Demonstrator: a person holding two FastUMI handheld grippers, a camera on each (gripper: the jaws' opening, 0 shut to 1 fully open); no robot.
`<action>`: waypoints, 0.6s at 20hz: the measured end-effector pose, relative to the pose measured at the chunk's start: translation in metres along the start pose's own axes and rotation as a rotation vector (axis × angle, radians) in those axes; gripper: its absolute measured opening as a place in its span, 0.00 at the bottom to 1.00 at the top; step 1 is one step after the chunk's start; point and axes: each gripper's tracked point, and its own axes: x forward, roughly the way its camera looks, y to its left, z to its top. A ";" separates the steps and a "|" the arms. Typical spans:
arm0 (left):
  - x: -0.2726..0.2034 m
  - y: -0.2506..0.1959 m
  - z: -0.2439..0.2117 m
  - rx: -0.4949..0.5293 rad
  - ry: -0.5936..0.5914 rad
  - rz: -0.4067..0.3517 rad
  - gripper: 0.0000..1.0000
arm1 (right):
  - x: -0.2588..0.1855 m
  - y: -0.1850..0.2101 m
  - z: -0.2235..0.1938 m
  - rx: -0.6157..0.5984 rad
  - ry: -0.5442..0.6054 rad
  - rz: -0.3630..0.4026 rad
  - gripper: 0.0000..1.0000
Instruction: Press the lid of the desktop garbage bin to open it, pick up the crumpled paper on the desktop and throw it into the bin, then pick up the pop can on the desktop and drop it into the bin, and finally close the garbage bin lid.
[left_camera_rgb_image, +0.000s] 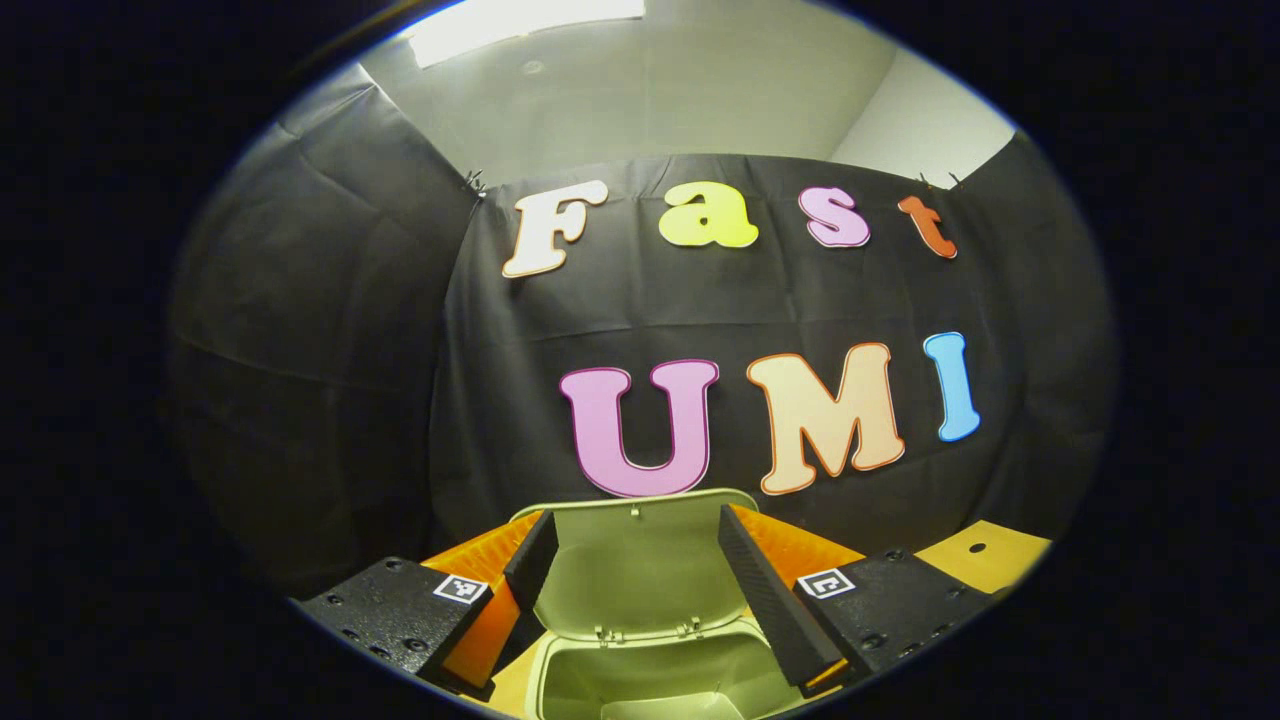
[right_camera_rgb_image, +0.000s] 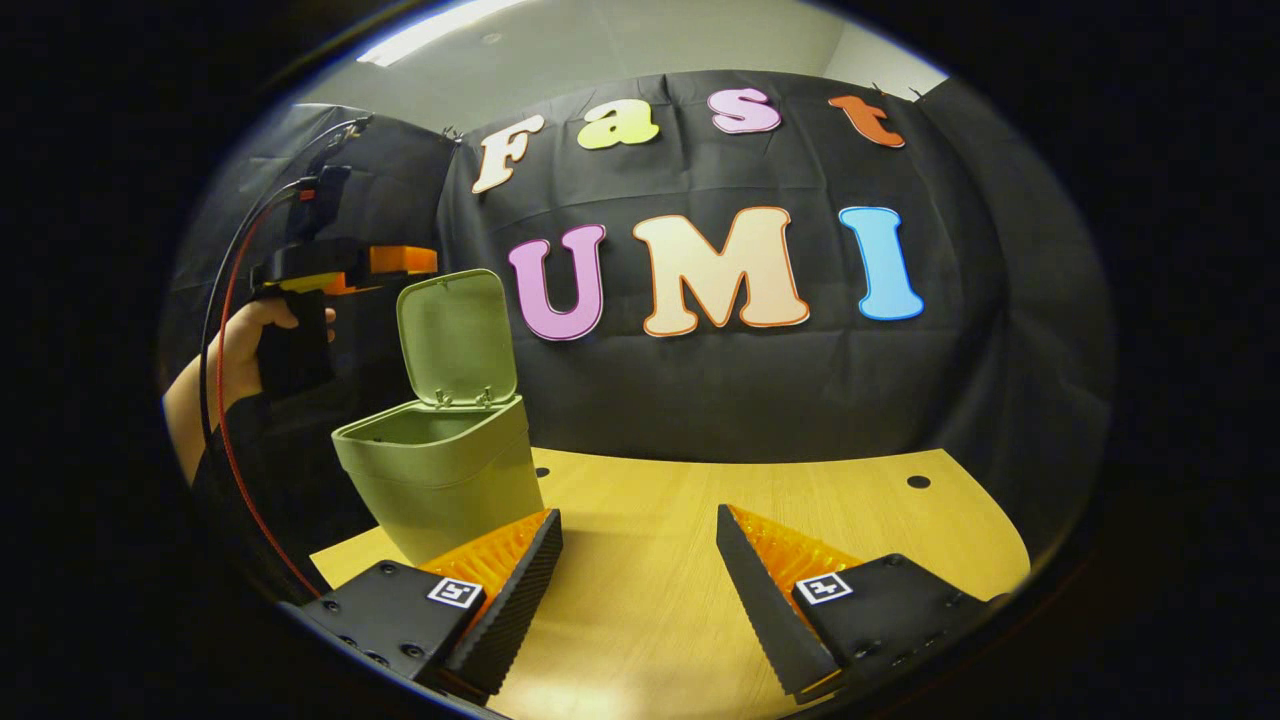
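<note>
The garbage bin stood on the table near its left edge in the right gripper view, with the lid raised upright behind the opening. The left gripper hung above and left of the bin, held by a hand — apart from the lid. The right gripper sat over the table's near part, right of the bin, nothing between its fingers. In the left gripper view the bin lay directly below and ahead — the lid standing between the spread fingers.
</note>
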 end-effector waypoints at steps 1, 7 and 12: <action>0.007 0.000 0.003 0.008 -0.006 -0.006 0.99 | 0.000 0.000 0.000 0.002 -0.001 -0.012 0.98; 0.050 0.009 -0.001 -0.013 0.038 -0.008 0.99 | 0.000 0.002 -0.010 0.021 0.013 -0.057 0.98; 0.062 0.009 -0.017 -0.014 0.117 -0.025 0.99 | -0.005 -0.006 -0.010 -0.001 0.013 -0.068 0.97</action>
